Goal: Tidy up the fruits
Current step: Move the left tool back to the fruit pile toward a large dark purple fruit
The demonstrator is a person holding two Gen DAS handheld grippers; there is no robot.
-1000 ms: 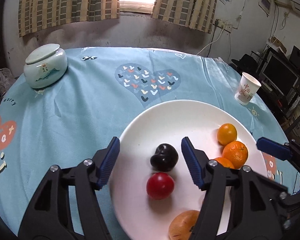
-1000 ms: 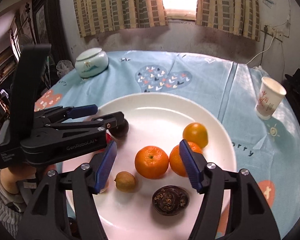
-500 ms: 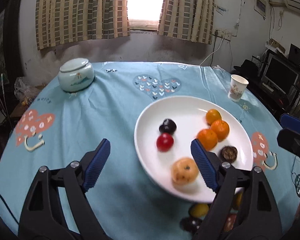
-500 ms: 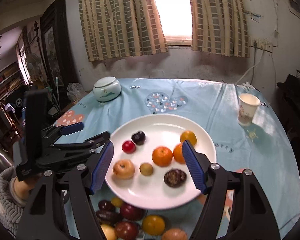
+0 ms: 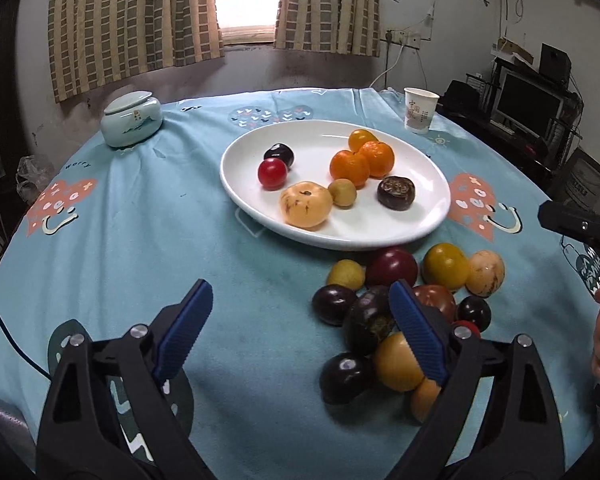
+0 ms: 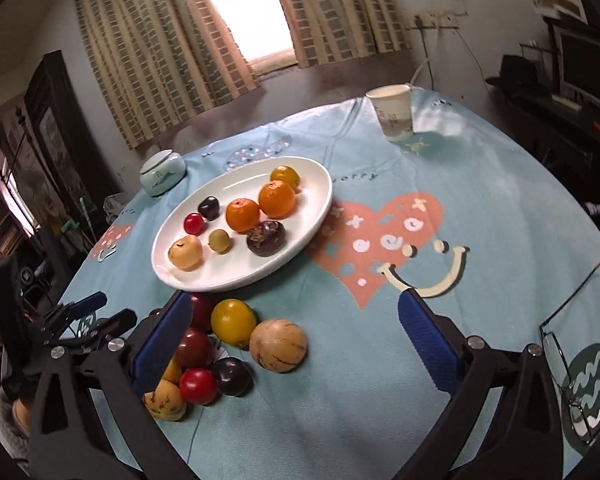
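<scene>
Both pairs of fingers stand wide apart with nothing between the pads — the left gripper and the right gripper have each just been opening, and both hang above the blue cloth of the desk at its near side.

Fruit is in two groups. On the oval white plate, whose long axis runs left to right in the left wrist view, lie a red tomato, a dark plum, three oranges bunched together, a pale yellow spotted fruit with its stem end turned up, a small greenish one and a brown wrinkled one. Just in front of the plate, on the cloth, sits the loose pile of fruit — dark, red, yellow and tan pieces touching one another. The left gripper's right finger shows in front of this pile; in the right wrist view the pile lies beside the left finger.

A lidded ceramic jar and a paper cup stand upright farther back.
</scene>
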